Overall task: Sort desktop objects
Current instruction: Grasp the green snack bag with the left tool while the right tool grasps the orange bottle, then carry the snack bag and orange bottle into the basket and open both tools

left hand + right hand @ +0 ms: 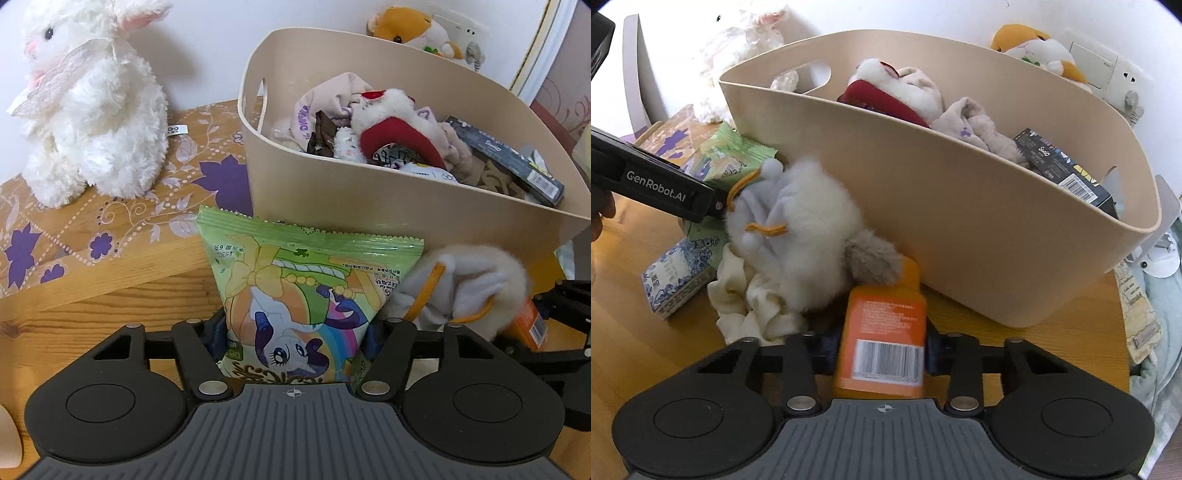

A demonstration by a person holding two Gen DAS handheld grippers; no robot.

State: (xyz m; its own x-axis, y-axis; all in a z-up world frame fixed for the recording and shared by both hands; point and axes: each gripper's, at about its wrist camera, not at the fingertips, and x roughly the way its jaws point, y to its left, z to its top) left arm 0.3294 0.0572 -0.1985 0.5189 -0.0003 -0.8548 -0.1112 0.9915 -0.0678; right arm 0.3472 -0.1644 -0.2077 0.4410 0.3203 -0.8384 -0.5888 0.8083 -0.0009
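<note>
Between the left gripper's [293,345] fingers stands the green foil snack packet with a cartoon pony [303,295], pads against both its edges. Beside it, the right gripper [882,349] clamps the orange plastic bottle with a barcode label [882,332]. Both items rest on the wooden table [1015,332], just before the beige plastic basket [960,206].
</note>
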